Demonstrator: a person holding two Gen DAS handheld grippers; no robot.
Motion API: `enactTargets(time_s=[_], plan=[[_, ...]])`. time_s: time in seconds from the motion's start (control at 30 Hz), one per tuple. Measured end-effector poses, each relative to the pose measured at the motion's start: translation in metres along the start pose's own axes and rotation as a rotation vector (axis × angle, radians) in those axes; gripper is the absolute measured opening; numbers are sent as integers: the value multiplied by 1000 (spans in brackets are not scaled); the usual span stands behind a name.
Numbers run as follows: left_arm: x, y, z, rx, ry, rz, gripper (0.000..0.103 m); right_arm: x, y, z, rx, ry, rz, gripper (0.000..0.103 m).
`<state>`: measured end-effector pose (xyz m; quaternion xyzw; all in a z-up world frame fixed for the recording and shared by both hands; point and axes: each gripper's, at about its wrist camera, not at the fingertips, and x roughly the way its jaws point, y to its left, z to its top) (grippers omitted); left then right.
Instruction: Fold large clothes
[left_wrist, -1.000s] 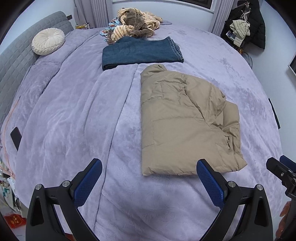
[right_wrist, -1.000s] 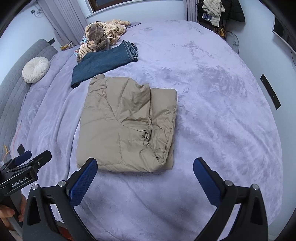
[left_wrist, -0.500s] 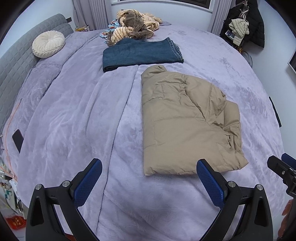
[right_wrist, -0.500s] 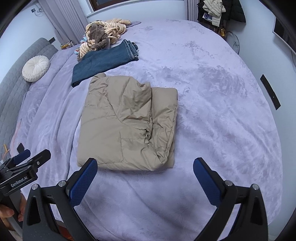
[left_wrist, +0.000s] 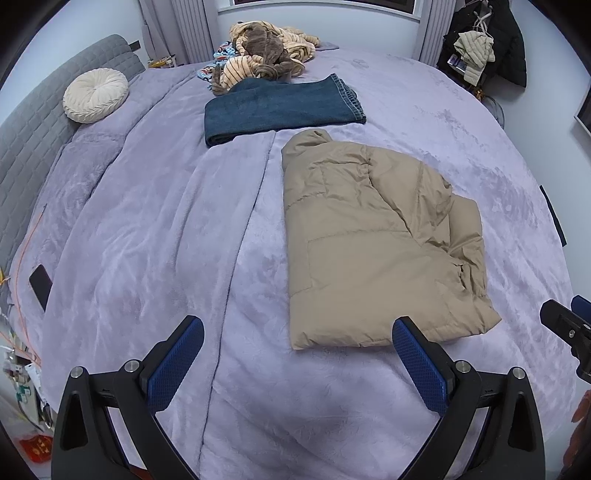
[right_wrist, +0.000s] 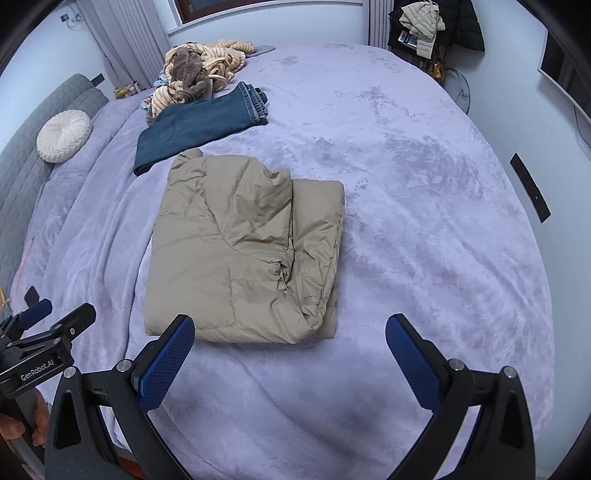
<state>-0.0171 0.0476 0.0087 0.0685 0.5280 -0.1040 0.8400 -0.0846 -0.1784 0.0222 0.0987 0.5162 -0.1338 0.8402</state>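
Two hand-held tongs hover over the near edge of a bed (left_wrist: 129, 229) covered in a lilac blanket. The left tongs (left_wrist: 295, 350) are spread wide and hold nothing; the right tongs (right_wrist: 291, 347) are also wide and empty.

The jacket (right_wrist: 243, 251) appears partly folded, so the step in hand is probably one more fold, bringing the near hem up toward the collar. To do it well, each pair of tongs would likely pinch one near corner through all layers, lift both together, and lay the hem down level, since slippery puffy fabric tends to slide and spring open.

The jacket is tan and padded, lying flat near the middle of the bed as a rough rectangle. A sleeve is tucked across the top, leaving a creased, bunched ridge along its right side. Its near hem sits just beyond the tongs' tips.

Just past its collar lie folded dark blue jeans (left_wrist: 280, 107), and beyond them a heap of striped and brown clothes (left_wrist: 266, 51).
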Motion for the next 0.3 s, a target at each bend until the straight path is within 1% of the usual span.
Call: enactTargets(time_s=[0.3], plan=[[-4,-3,0,25,-20,-7,102,0,1,0,1,1,-1,103]])
